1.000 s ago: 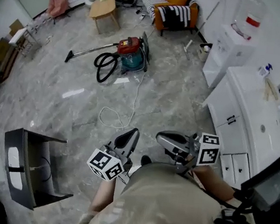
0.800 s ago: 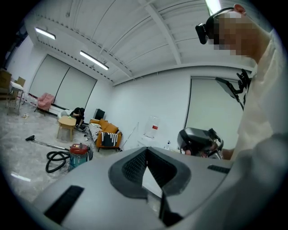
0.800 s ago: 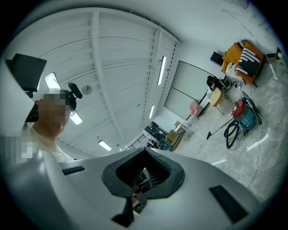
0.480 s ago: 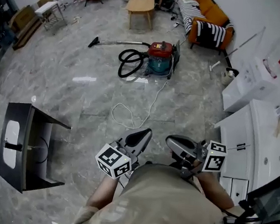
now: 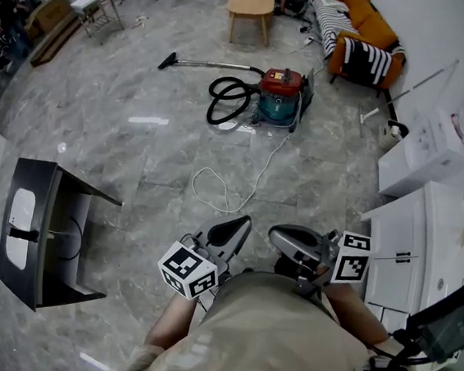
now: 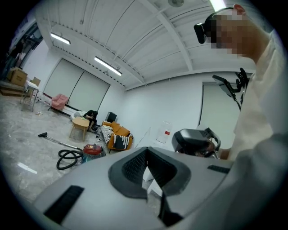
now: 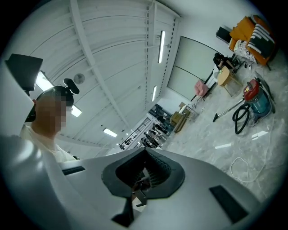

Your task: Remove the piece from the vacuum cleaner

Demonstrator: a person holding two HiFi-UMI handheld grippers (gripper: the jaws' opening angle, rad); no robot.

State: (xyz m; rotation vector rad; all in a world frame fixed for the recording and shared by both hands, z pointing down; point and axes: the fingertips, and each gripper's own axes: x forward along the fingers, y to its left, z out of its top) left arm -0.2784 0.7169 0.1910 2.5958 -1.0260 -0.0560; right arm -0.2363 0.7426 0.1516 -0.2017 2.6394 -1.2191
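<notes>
Marble floor (image 5: 95, 150) beneath vacuum cleaner (image 5: 281, 95)

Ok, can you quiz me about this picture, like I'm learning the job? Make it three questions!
1. Pick one: what colour is the top of the vacuum cleaner? A red, B yellow, C white.
2. True or false: the left gripper is touching the vacuum cleaner.
3. Fill the gap: the left gripper and the right gripper both have their fingers ____, with nothing between them.

Key: 1 A. 2 False: the vacuum cleaner stands far off across the floor. 3 Shut.
</notes>
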